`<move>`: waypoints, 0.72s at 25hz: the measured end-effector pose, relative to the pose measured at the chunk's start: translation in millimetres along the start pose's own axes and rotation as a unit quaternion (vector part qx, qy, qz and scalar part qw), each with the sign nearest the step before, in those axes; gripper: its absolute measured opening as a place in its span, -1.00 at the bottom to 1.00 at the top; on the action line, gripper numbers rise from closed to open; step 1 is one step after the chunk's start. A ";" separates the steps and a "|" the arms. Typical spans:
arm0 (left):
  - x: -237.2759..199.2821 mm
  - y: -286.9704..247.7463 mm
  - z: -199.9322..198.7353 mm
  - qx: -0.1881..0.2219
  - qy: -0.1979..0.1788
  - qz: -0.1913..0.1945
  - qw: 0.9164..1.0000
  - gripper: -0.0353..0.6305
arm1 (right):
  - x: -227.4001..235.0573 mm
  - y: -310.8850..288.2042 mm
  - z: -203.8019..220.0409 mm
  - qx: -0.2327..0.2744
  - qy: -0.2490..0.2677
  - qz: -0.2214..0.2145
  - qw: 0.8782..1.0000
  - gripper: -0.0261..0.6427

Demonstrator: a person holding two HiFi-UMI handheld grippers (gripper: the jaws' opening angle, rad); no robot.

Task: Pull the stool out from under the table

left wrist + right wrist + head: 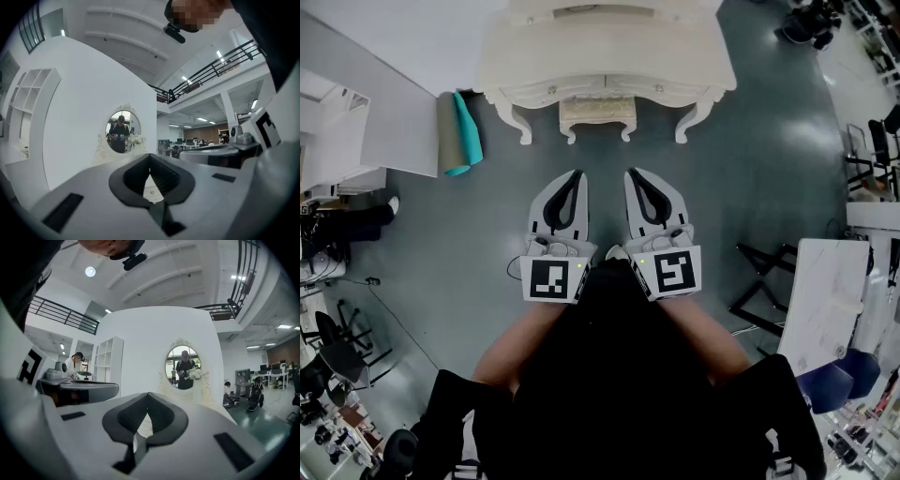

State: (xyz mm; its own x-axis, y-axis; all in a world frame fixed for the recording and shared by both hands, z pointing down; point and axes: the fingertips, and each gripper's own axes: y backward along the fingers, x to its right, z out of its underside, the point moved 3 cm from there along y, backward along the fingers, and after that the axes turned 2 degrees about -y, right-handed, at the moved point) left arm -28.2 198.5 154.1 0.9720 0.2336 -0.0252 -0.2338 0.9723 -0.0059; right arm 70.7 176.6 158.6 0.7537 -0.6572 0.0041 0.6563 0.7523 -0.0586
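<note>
A white dressing table (609,47) stands against the wall at the top of the head view. The cream stool (597,112) is tucked between its front legs, with only its front edge and two legs showing. My left gripper (578,175) and right gripper (630,173) are held side by side over the grey floor, a short way in front of the stool and pointing at it. Both are shut with nothing between the jaws. In the left gripper view the left gripper (150,158) faces the table's oval mirror (123,131). The right gripper (148,395) faces the same mirror (183,366).
Two rolled mats (459,131), one teal and one grey, lie left of the table beside a white partition (375,112). A black folding stand (764,281), a white table (825,300) and blue chairs (839,380) are at the right. Cables (384,309) run over the floor at the left.
</note>
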 end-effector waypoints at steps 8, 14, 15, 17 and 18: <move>0.8 -4.1 10.6 -0.025 -0.011 0.012 1.000 -0.85 | -1.2 2.8 -3.7 0.008 0.002 0.002 1.000 -0.87; 5.5 2.8 11.2 -0.028 -0.013 0.007 0.999 -0.85 | 19.4 22.0 1.3 0.009 -0.001 0.020 1.000 -0.87; 7.5 5.3 11.4 -0.026 -0.013 0.005 1.000 -0.85 | 21.9 26.1 4.0 0.006 0.000 0.023 1.000 -0.86; 10.5 9.1 14.5 -0.027 -0.012 0.000 1.000 -0.85 | 24.5 31.2 10.5 0.001 -0.002 0.026 1.000 -0.87; 11.7 10.5 16.6 -0.028 -0.009 0.001 1.000 -0.85 | 24.5 31.9 13.7 0.000 -0.006 0.026 1.000 -0.86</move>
State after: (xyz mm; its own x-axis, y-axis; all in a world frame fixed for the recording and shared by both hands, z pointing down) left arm -18.9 211.6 170.4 0.9718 0.2357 -0.0073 -0.2357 0.9699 -0.0620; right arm 110.6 185.1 170.6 0.7875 -0.6162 0.0133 0.6158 0.7856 -0.0599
